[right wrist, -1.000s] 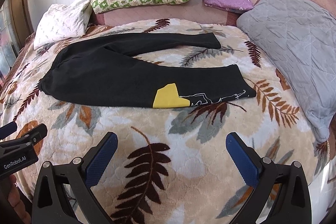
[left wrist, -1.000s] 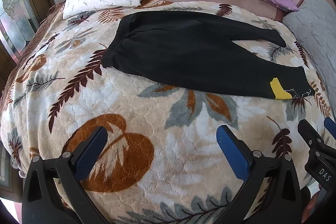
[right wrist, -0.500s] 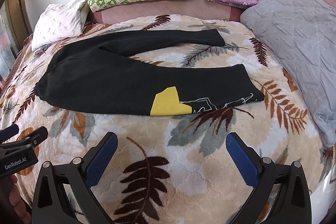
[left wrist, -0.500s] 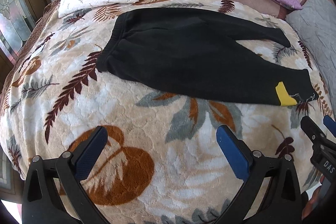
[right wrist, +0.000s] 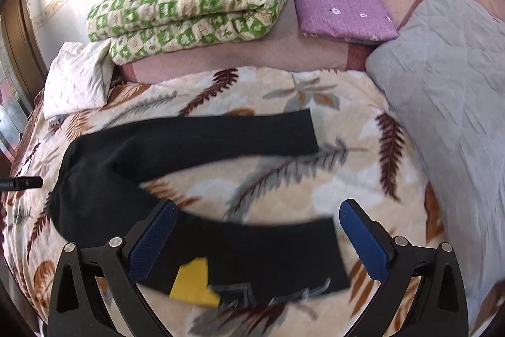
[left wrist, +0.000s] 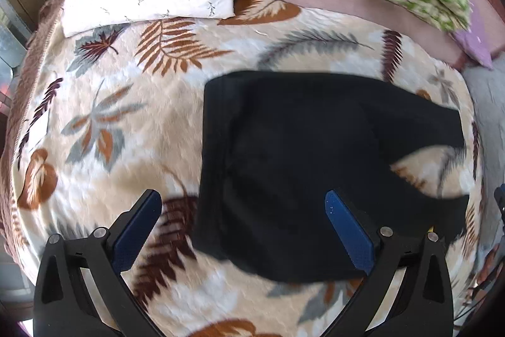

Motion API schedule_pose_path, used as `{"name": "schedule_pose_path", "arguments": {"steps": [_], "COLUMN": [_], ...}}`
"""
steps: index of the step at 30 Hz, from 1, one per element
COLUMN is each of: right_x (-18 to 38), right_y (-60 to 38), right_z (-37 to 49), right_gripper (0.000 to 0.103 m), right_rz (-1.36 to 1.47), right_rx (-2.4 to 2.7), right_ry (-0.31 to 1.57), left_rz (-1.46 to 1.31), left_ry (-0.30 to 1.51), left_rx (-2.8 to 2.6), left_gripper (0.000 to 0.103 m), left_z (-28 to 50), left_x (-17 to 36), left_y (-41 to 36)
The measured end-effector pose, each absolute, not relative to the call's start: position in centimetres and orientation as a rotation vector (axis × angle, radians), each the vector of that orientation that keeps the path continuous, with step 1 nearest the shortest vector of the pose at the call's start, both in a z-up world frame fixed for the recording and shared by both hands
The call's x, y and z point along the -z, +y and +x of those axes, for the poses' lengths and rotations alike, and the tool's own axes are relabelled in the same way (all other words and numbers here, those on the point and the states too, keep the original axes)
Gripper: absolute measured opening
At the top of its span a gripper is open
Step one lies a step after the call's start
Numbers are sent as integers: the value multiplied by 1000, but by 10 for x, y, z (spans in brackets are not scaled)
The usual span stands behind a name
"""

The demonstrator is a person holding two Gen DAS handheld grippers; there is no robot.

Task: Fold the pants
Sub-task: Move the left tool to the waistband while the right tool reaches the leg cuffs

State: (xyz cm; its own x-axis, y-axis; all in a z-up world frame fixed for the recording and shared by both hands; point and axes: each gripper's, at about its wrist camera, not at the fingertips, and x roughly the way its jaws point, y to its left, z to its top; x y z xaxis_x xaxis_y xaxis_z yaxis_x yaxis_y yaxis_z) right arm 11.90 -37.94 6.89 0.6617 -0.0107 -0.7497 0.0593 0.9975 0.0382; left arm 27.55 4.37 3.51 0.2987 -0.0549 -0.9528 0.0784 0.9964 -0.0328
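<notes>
Pants of black soft knit fabric (left wrist: 300,153) are lying flat and unfolded on the leaf-printed plush blanket (left wrist: 120,122), waistband toward our left, the two legs splaying apart toward our right. We are holding the left gripper (left wrist: 243,229) over the waistband end, its blue-padded jaws standing wide apart with nothing between them. We are holding the right gripper (right wrist: 257,237) over the near leg's cuff, beside the yellow patch (right wrist: 192,283); its jaws are likewise spread and empty. The far leg (right wrist: 221,138) is lying well apart from the near one.

We are judging the cloth light, limp and thick enough to pinch: it should drape and sag between grips rather than hold shape, and the fleecy blanket may be dragging at it. We are reckoning the best holds are the near waistband corner for the left and the near cuff hem for the right, taking both layers, then carrying the near leg over onto the far one.
</notes>
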Motion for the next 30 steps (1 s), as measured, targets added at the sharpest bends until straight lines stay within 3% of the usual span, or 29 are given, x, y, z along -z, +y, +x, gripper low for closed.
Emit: {"name": "schedule_pose_path", "arguments": {"steps": [9,22,30], "right_x": [-50,-14,11], "right_y": [-435,-486,-479], "right_z": [221,309,347], "right_gripper": [103,102,88], "right_rz": [164,339,362], "right_rx": [88,-33,-94], "right_ry": [907,1040,1133], "left_rz": [-113,-86,-79], "left_ry": [1513,1550,1582], "left_rx": [92,114,110], "left_gripper": [103,103,103], "left_z": [379,395,411], "left_x": [23,39,49], "left_y": [73,69,52]}}
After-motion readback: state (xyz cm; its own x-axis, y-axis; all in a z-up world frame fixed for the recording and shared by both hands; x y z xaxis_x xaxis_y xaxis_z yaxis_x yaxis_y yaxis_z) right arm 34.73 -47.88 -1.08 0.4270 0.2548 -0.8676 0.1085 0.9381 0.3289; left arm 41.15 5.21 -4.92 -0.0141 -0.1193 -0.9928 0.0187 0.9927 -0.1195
